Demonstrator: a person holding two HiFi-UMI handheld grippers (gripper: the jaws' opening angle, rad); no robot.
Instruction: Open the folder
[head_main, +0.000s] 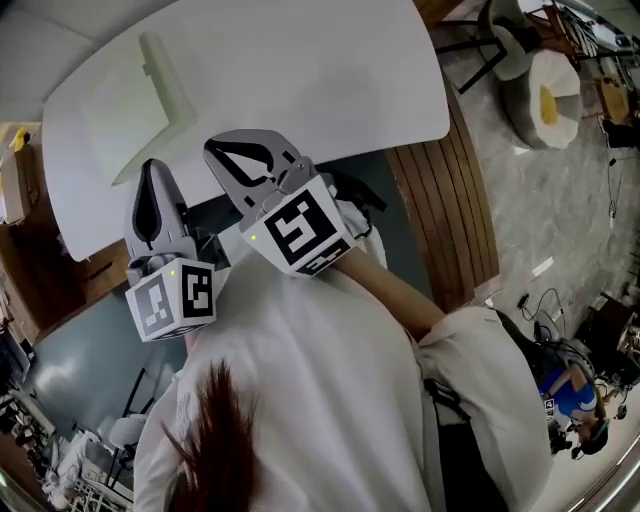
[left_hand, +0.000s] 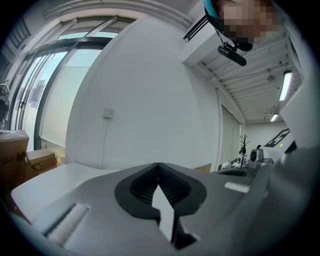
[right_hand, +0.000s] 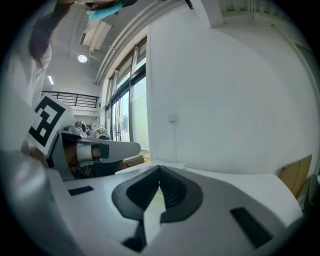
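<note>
Lying on the table: folder (head_main: 130, 100) — pale, flat, rectangular and faintly translucent, with a raised ridge along its right edge. It sits toward the far left of the white table (head_main: 330, 70), well apart from both grippers and touched by neither.
Head view only: the whole layout. It shows the glossy, round-cornered tabletop, the folder, both grippers side by side at the near edge, brown wooden slats (head_main: 440, 200) to the right and the person's white sleeve (head_main: 330, 400) below.
Left gripper (head_main: 152, 165): jaws clenched tip to tip with nothing between them. The shell is grey and moulded; black ribbed pads bow into a teardrop opening.
Right gripper (head_main: 214, 150): jaws likewise pressed together and empty, with the same grey shell and ribbed black lining.
Marker cubes: white faces with black square patterns, one behind each set of jaws — left cube (head_main: 175, 298), right cube (head_main: 300, 230).
Left gripper view only: a plain matt white wall with a small wall switch (left_hand: 107, 113), tall windows (left_hand: 45, 90), cardboard boxes (left_hand: 20, 150) at the left and strip lights (left_hand: 286, 85) on a ribbed ceiling. The folder is not clearly made out.
Right gripper view only: the left gripper from the side with its cube, a round ceiling lamp (right_hand: 82, 58) and a tan board (right_hand: 295, 175) at the right against the wall.
</note>
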